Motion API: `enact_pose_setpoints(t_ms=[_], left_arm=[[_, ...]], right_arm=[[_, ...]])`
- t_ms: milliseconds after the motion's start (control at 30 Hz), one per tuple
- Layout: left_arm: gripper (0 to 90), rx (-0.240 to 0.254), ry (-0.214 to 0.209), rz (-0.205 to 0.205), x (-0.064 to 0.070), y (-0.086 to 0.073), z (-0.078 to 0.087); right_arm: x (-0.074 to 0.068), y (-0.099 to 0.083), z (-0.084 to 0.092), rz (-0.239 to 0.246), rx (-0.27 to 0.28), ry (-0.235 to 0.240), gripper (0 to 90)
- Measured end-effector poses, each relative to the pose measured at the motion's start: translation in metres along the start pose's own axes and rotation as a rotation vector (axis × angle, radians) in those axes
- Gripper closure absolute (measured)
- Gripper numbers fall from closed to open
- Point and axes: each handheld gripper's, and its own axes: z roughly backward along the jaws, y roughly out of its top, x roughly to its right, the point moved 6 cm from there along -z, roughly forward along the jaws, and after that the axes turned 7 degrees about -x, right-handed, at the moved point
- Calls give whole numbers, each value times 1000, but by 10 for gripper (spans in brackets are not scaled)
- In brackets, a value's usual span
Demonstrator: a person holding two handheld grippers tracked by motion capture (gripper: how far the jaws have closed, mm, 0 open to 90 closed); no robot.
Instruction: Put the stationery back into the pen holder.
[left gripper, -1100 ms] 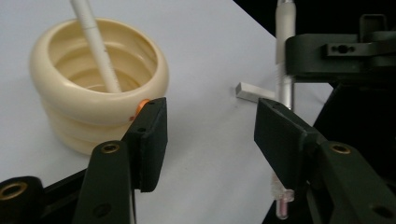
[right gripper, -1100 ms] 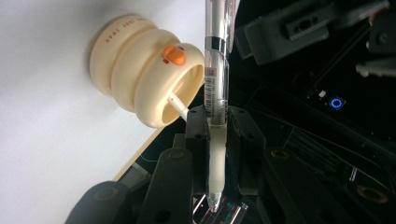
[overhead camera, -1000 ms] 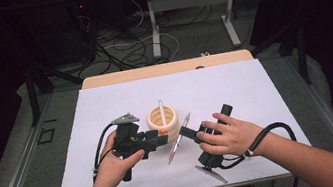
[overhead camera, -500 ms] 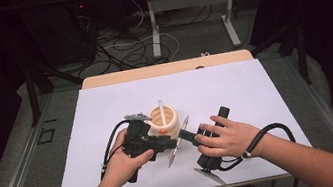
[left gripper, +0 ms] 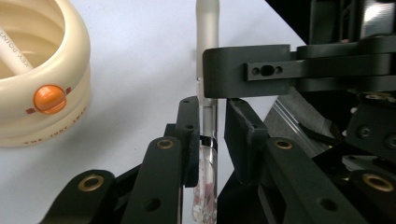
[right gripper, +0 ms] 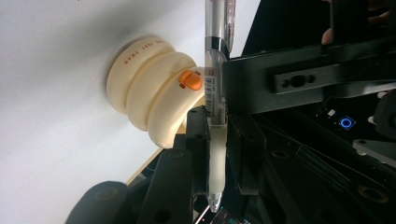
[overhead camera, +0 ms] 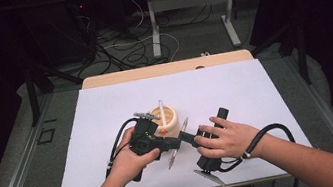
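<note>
Item: cream ringed pen cup (overhead camera: 167, 119) with an orange button, standing on the white sheet (overhead camera: 234, 88) over the table; I take it as my landmark. One white pen (overhead camera: 161, 110) already stands in the cup, so I judge at least one deposit done. Item: clear-barrelled pen (overhead camera: 176, 145), lying just right of the cup and slanting toward me, not yet in the cup. Left tool (overhead camera: 175, 143), just in front of the cup: in the left gripper view its jaws sit narrow around the clear pen (left gripper: 206, 154), the left pad touching, the right pad a small gap off. Right tool (overhead camera: 189, 138), right of the cup: in the right gripper view its jaws bracket the same pen (right gripper: 215, 116) closely; I cannot tell whether they clamp it. Both tools meet on one pen, so I judge a hand-over or joint lift in progress, with the placing left to do. Change: a second ago my left tool sat left of the cup; it has swung across the cup's front to the pen.
</note>
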Motion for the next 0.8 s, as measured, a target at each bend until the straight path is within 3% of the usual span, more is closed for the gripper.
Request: enact_pose_setpoints(t_ms=[533, 800], left_arm=[[789, -26, 17, 32, 1, -1, -2], [791, -22, 35, 41, -4, -2, 0]], right_arm=[[3, 3, -1, 0, 15, -3, 789], [5, -3, 0, -29, -14, 13, 735]])
